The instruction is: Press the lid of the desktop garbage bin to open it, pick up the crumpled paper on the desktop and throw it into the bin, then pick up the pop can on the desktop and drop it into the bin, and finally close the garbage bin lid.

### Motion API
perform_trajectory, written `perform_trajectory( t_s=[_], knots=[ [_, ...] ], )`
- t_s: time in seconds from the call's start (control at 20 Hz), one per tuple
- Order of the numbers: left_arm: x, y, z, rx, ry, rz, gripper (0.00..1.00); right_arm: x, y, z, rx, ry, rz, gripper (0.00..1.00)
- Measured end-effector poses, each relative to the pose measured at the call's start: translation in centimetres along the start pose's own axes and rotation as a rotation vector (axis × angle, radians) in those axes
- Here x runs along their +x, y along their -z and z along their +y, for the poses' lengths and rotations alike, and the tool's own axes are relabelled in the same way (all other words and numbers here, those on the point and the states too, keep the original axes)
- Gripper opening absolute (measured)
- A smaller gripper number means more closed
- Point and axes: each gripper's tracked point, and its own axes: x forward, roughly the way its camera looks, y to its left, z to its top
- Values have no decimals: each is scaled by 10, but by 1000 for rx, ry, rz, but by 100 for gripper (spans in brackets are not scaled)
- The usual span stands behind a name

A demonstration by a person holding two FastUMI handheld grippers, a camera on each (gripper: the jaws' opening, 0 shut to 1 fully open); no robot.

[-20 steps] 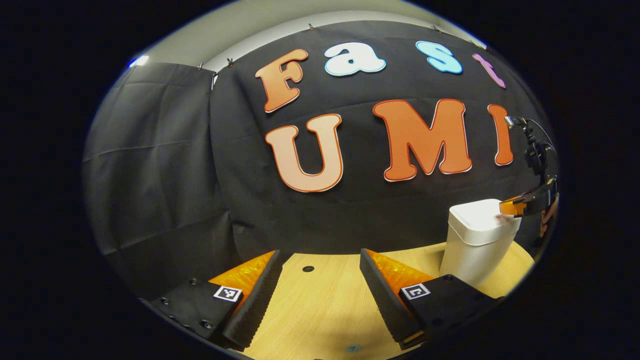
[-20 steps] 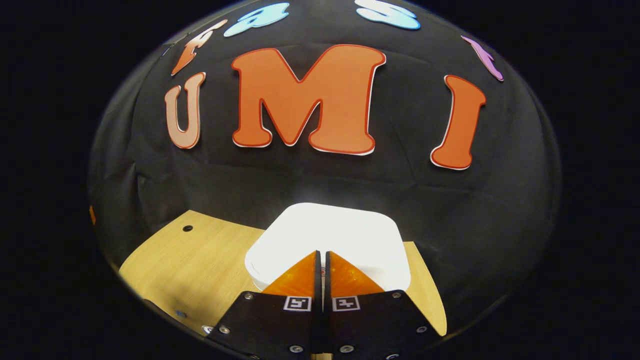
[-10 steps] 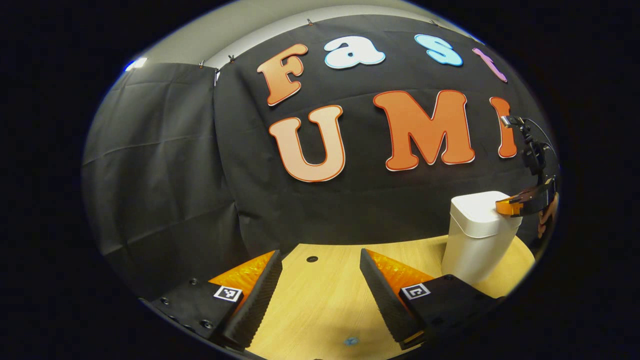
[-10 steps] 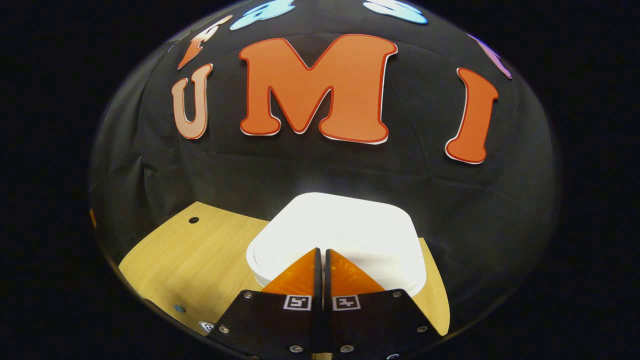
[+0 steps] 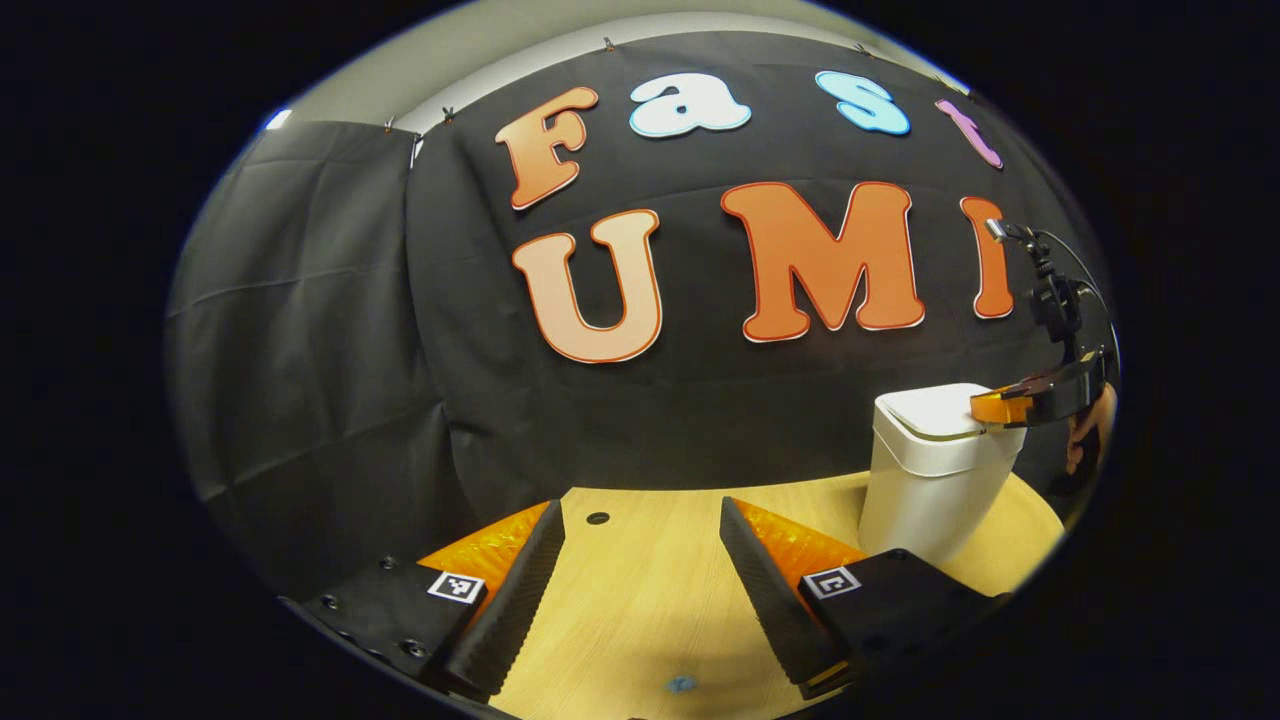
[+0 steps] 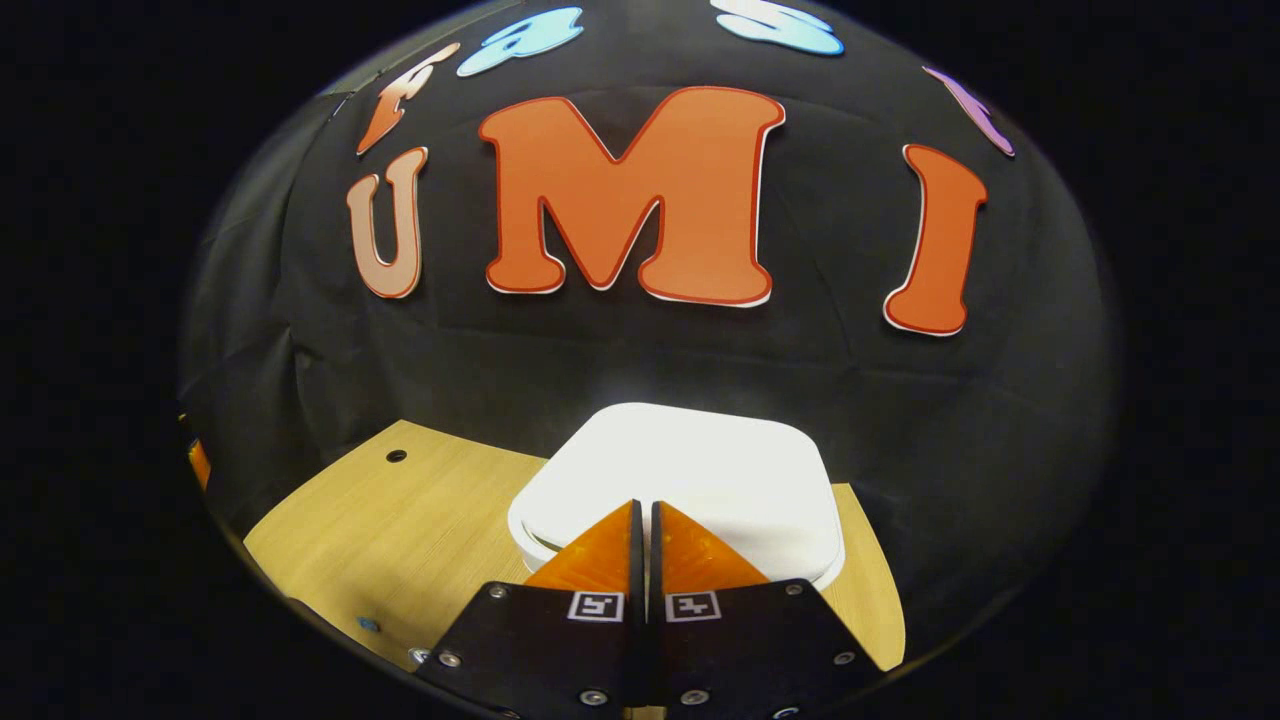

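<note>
The white bin (image 5: 935, 470) is seen standing upright on the wooden table (image 5: 640, 600) close to the black cloth wall. In the right gripper view, the right gripper (image 6: 645, 510) is held with its two fingers pressed together, nothing between them, and its tips are laid over the near edge of the bin's lid (image 6: 690, 470). A thin dark gap is visible under the lid's near left edge. In the left gripper view, the left gripper (image 5: 640, 560) is kept low over the table, well apart from the bin, its fingers spread wide with nothing between them. The right gripper is also seen there, its tips at the lid's right edge. A small round hole (image 5: 597, 518) is seen in the tabletop.
</note>
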Motion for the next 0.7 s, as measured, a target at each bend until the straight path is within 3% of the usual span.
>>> perform_trajectory(
  t_s=[0.2,0.7],
  knots=[
    [13,-3,2,7,60,-21,100,-19,-21,5,-20,35,-76,1],
    [43,29,-4,-74,199,67,100,-53,1,23,7,113,-24,2]
  ],
)
